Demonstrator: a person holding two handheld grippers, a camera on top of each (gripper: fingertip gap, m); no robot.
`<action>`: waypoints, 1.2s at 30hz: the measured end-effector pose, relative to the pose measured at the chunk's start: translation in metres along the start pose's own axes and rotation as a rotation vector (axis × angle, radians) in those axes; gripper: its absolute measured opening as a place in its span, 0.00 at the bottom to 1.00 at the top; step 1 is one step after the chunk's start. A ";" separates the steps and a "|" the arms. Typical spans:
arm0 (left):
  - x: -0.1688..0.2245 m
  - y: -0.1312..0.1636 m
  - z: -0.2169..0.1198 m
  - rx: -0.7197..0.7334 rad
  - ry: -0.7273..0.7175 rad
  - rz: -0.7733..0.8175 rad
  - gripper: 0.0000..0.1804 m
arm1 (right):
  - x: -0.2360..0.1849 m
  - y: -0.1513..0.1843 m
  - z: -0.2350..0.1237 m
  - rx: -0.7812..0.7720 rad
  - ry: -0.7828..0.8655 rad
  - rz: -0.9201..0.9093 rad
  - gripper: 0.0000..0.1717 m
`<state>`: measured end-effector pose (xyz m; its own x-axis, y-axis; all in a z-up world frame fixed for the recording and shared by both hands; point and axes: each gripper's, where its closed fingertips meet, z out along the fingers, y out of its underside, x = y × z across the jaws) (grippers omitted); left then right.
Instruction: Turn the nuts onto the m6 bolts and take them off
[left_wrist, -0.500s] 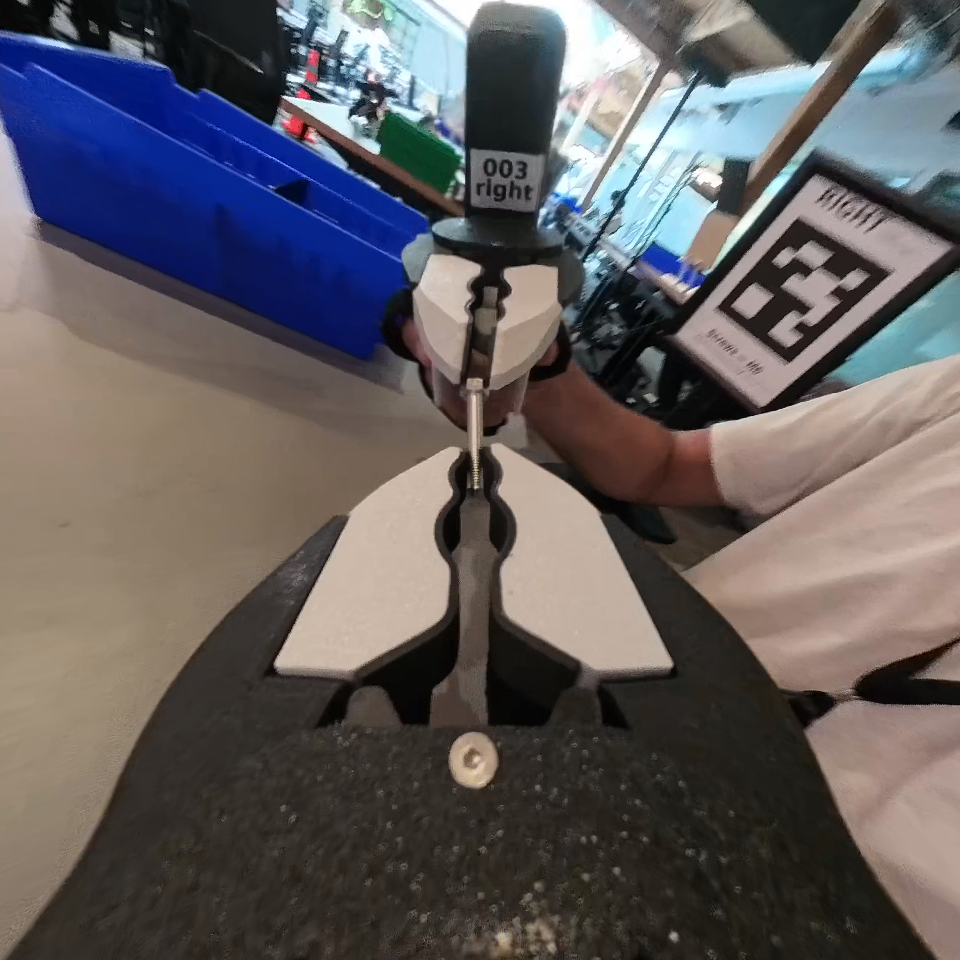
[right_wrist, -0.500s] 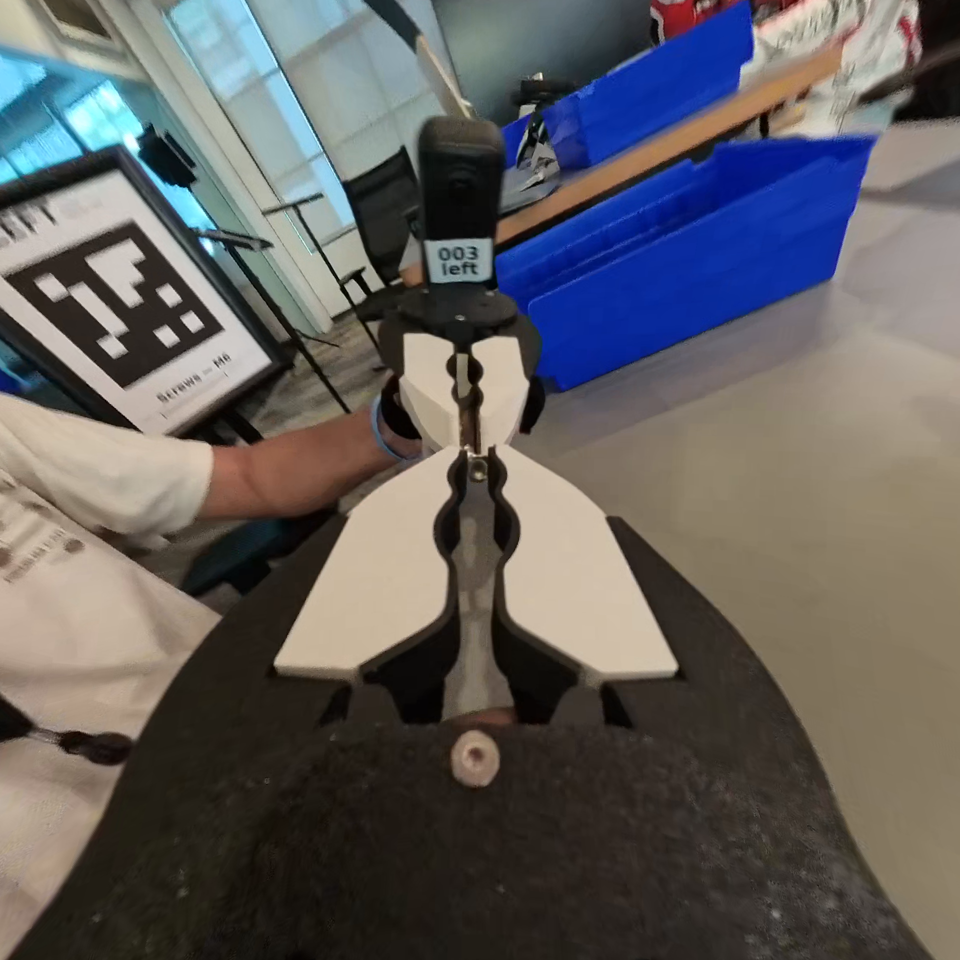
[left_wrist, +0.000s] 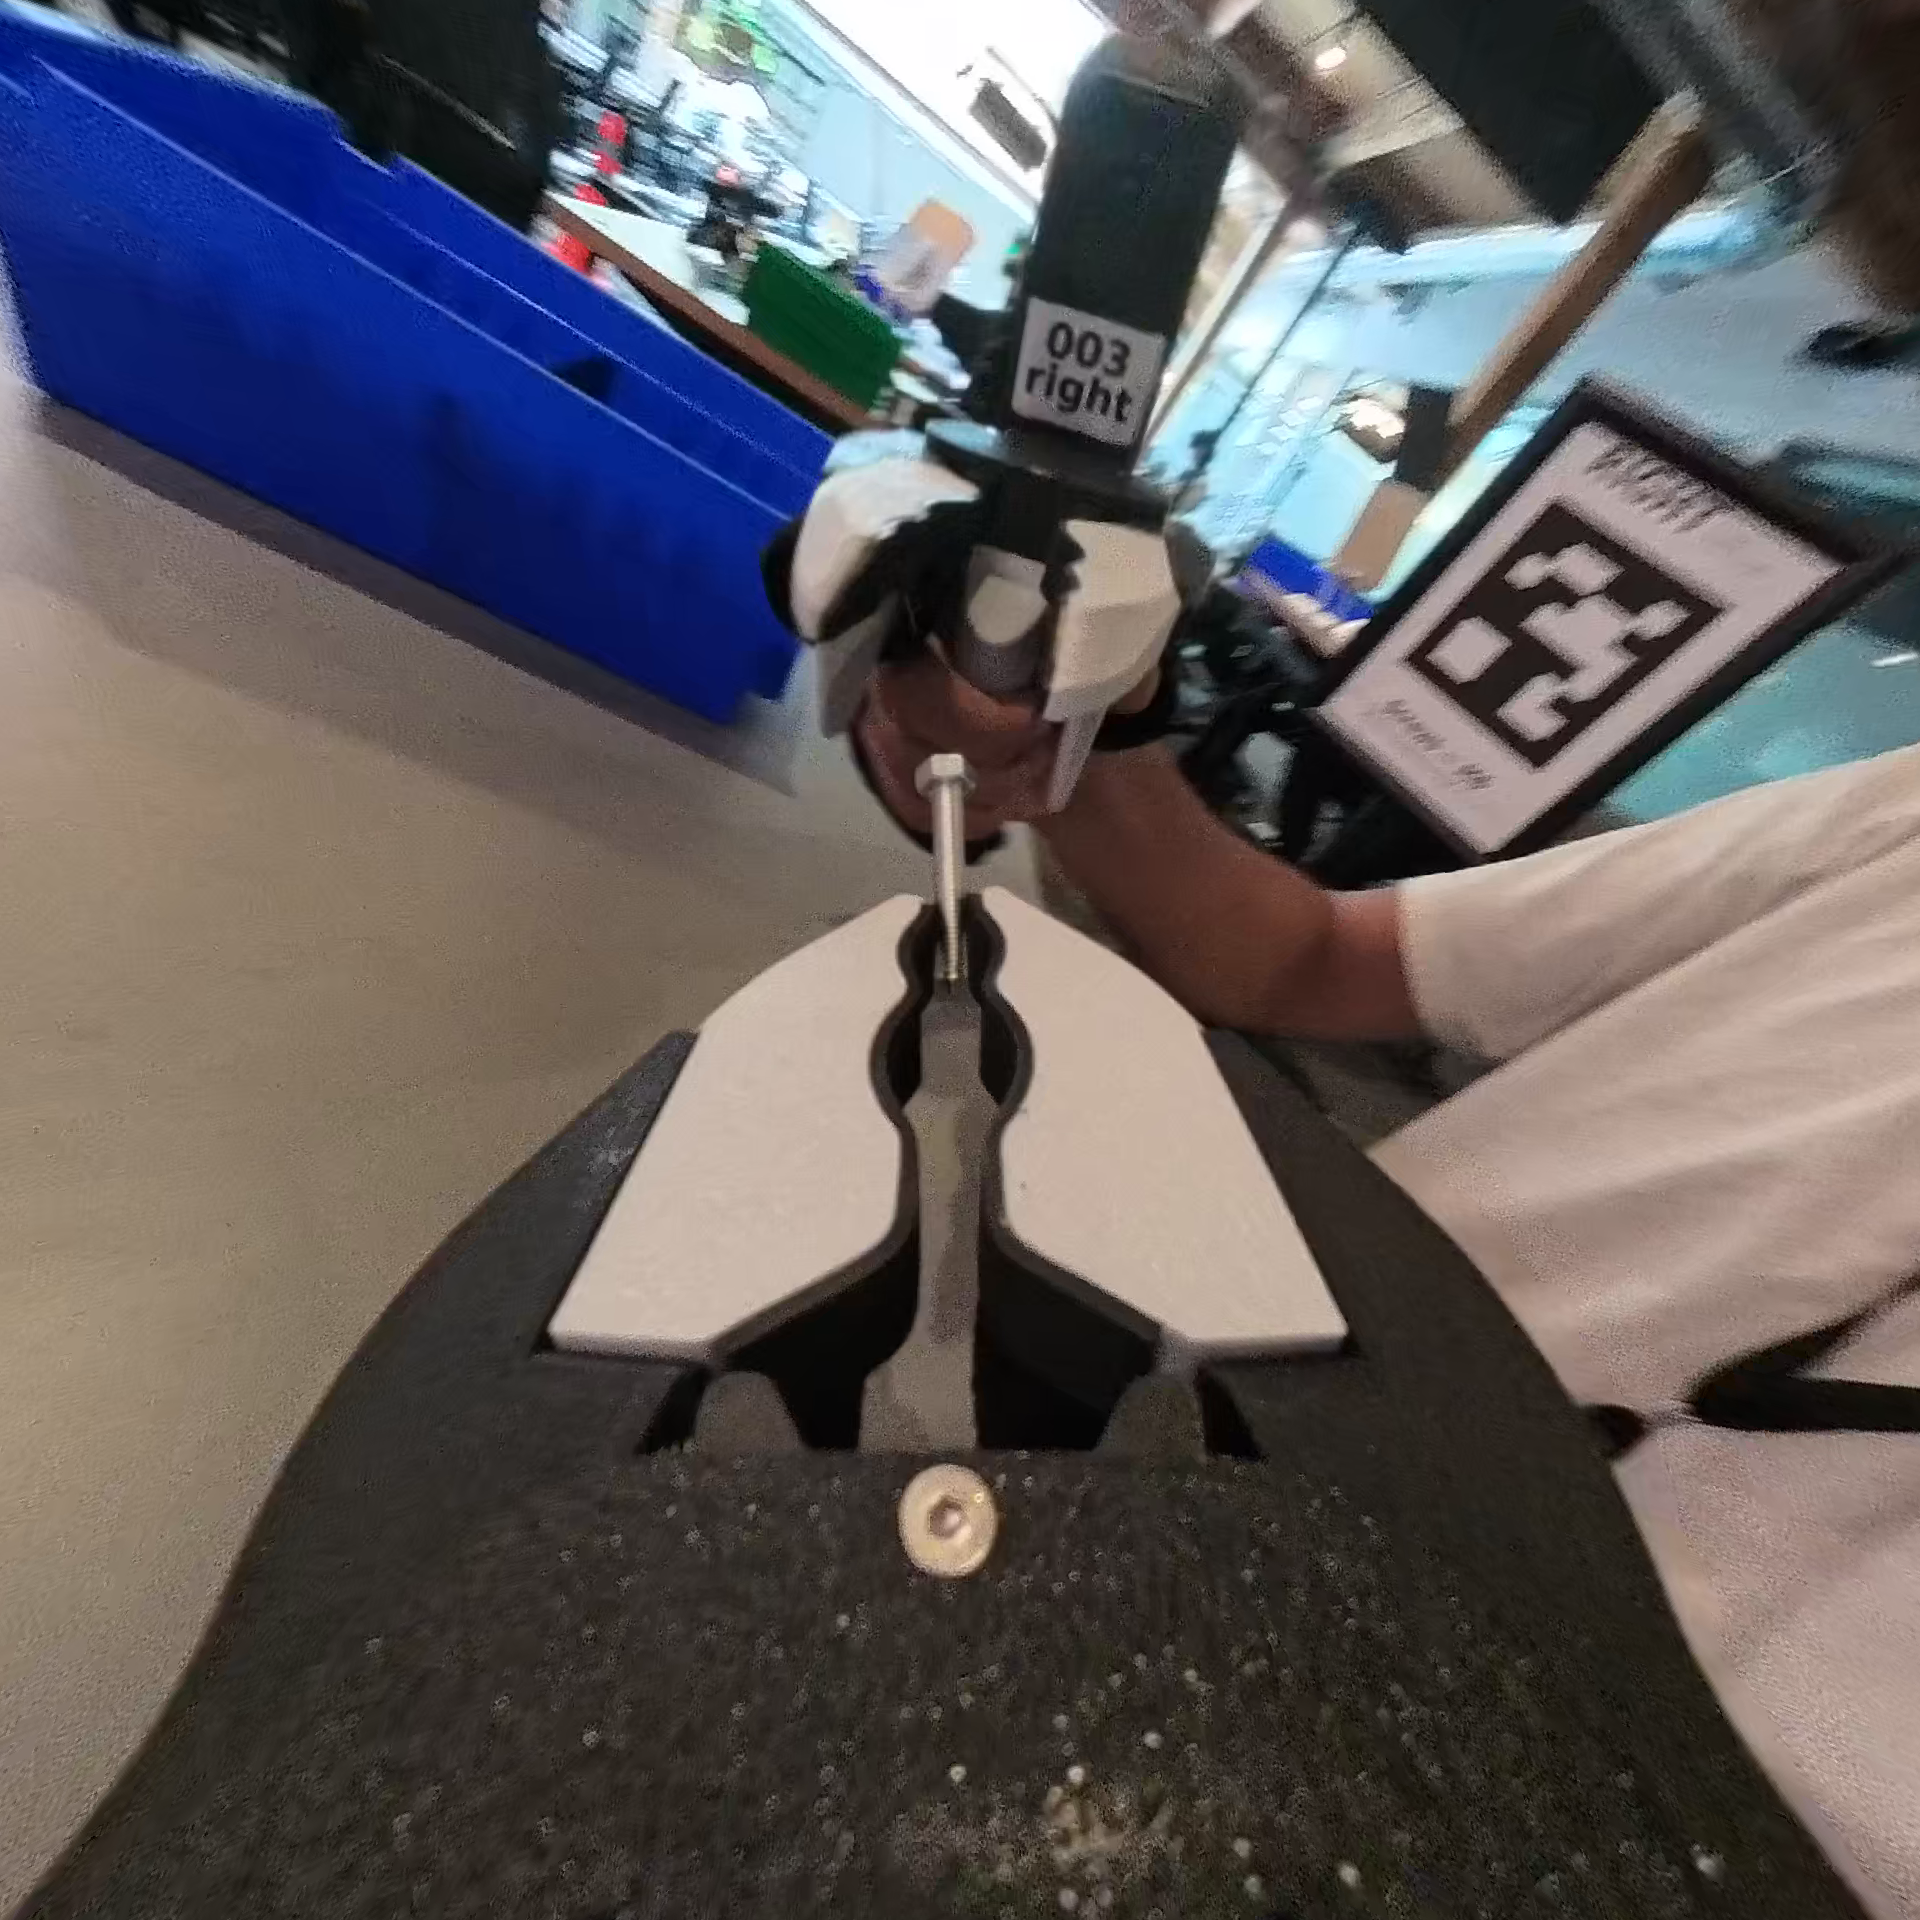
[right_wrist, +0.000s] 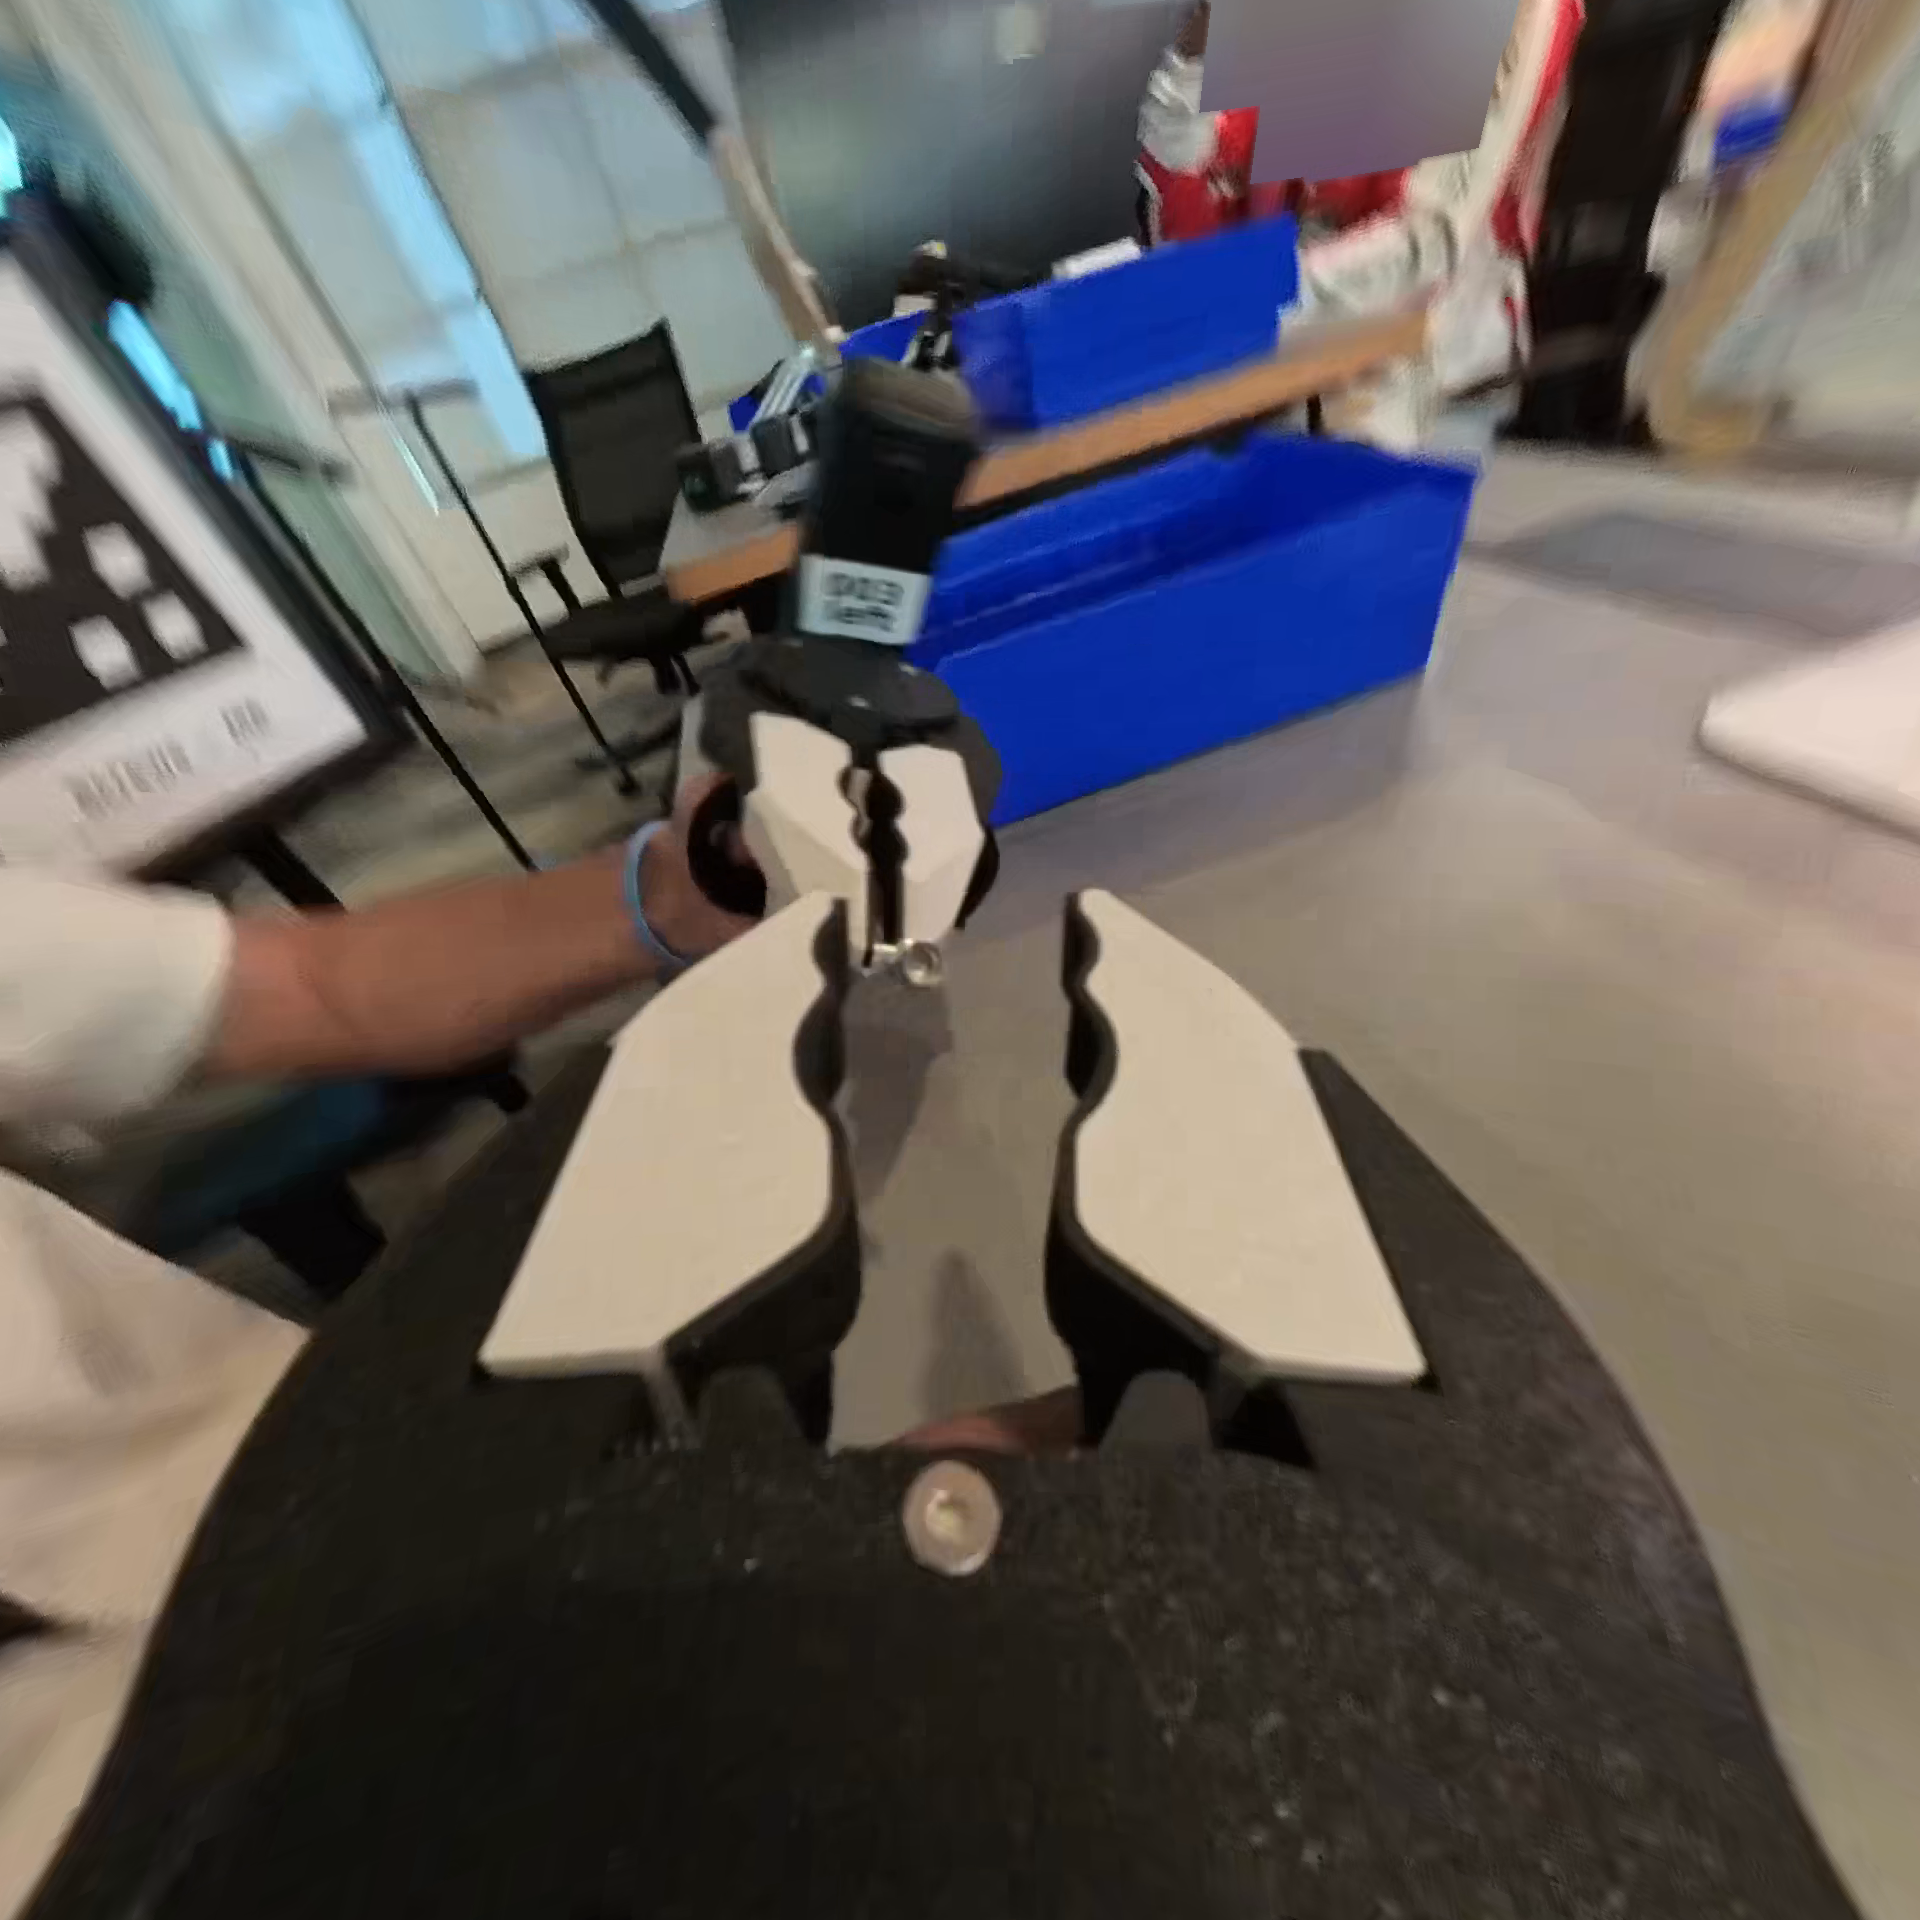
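Bolt (left_wrist: 948, 878): bright threaded metal. Bin (left_wrist: 395, 416), beyond bolt: glossy blue plastic. Table (left_wrist: 312, 987), beneath bolt: smooth matt beige.

A silver bolt (left_wrist: 948, 883) with a threaded shank stands clamped by its lower end between the tips of the left gripper's (left_wrist: 951, 935) closed jaws, pointing forward and up beyond them. A silver hex nut (left_wrist: 941, 774) sits at its far end, lying between the right gripper's (right_wrist: 951, 920) wide-open jaws, touching neither.
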<state>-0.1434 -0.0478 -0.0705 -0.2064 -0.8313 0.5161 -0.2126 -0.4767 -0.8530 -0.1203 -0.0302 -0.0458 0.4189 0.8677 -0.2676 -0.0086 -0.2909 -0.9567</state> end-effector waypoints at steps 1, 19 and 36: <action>-0.004 -0.002 -0.003 -0.001 -0.056 0.044 0.03 | 0.006 0.002 0.002 -0.004 -0.008 0.147 0.24; -0.002 0.002 -0.012 -0.083 -0.109 0.143 0.03 | -0.012 0.016 0.022 -0.040 -0.151 0.299 0.06; 0.048 0.011 -0.005 -0.098 0.321 -0.088 0.03 | -0.059 0.020 0.001 -0.530 -0.045 -1.405 0.06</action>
<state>-0.1608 -0.0919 -0.0549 -0.4698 -0.6483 0.5991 -0.3307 -0.5000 -0.8004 -0.1460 -0.0872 -0.0487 -0.2213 0.5644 0.7953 0.6902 0.6667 -0.2811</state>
